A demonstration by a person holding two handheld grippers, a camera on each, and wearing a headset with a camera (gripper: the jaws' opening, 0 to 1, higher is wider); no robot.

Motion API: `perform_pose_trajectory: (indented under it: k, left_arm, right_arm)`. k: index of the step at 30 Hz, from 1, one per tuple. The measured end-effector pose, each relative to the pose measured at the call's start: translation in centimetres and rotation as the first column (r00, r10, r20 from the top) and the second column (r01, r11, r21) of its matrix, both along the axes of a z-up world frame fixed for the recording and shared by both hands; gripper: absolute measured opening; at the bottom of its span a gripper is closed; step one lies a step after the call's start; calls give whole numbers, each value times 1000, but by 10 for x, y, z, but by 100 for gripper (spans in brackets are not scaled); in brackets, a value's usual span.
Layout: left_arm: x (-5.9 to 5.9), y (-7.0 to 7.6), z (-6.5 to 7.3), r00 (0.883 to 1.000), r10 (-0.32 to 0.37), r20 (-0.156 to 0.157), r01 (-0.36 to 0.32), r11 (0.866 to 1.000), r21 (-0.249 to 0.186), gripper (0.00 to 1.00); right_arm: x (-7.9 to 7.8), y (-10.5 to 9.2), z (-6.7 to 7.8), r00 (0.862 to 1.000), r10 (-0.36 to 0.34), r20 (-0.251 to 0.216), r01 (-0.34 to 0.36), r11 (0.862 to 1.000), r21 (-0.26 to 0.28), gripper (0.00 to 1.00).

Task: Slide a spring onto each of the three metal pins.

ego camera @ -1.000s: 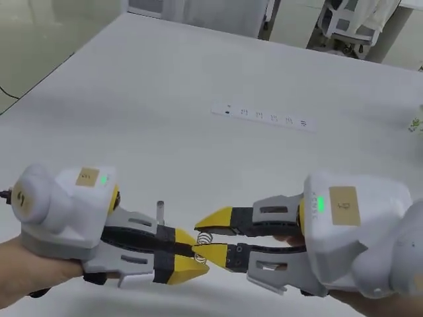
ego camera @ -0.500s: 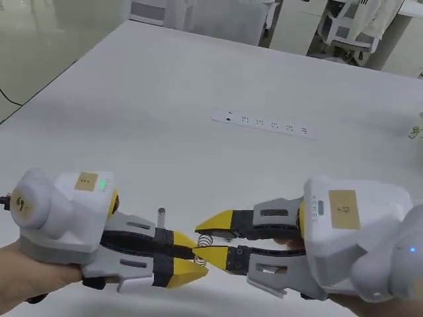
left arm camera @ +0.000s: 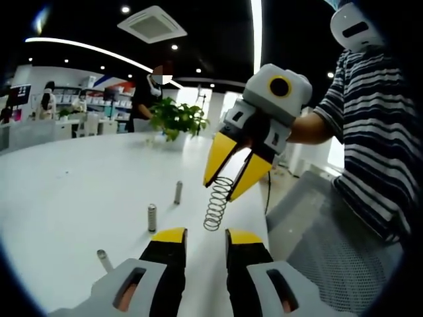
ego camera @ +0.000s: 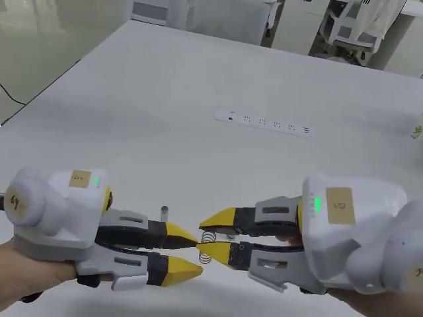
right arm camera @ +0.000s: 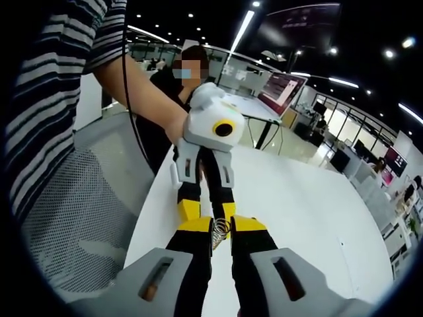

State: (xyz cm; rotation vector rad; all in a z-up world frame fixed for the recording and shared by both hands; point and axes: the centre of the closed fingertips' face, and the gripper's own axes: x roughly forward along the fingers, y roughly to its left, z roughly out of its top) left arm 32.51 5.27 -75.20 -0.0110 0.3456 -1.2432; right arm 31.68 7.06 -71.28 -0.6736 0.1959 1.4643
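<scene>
My right gripper (ego camera: pixel 200 236) is shut on the top end of a bare wire spring (ego camera: pixel 208 238). In the left gripper view the spring (left arm camera: pixel 217 203) hangs slanting from those yellow tips (left arm camera: pixel 221 188). My left gripper (ego camera: pixel 197 255) faces it tip to tip, open, with nothing between its jaws (left arm camera: pixel 206 232). Three short metal pins stand on the white table: one (left arm camera: pixel 178 192) farthest, a ribbed-looking one (left arm camera: pixel 152 217) in the middle, one (left arm camera: pixel 104 259) nearest. One pin (ego camera: pixel 164 212) stands just behind the left gripper. The right gripper view has the spring (right arm camera: pixel 220 230) between its own jaws.
A white power strip (ego camera: pixel 268 123) lies across the table (ego camera: pixel 165 99) farther back. Office chairs (ego camera: pixel 350 26) stand beyond the far edge. A potted plant (left arm camera: pixel 175 119) sits on the table, and a mesh chair seat (right arm camera: pixel 86 218) is beside the near edge.
My left gripper, shut at the spring's free end a second ago, has opened and drawn back slightly. The right gripper still holds the spring.
</scene>
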Motion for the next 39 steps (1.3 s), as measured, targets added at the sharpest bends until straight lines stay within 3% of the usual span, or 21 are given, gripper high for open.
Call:
perform_pose_trajectory:
  k: [12,20,28,39]
  left_arm:
    - [3,19,-8,997,70,-21,-70,997,17,33]
    - [4,41,-13,991,133,-27,-132,991,30,52]
    - [9,61,-12,977,210,-21,-209,977,30,80]
    - [10,85,-16,959,281,-32,-279,959,39,98]
  right_arm:
    - [14,-2,-1,999,-42,4,42,999,16,7]
    - [19,-3,-5,998,-58,6,58,998,15,7]
    - [23,-5,-10,997,-76,4,76,997,14,7]
    - [26,0,-17,996,-94,3,94,995,19,7]
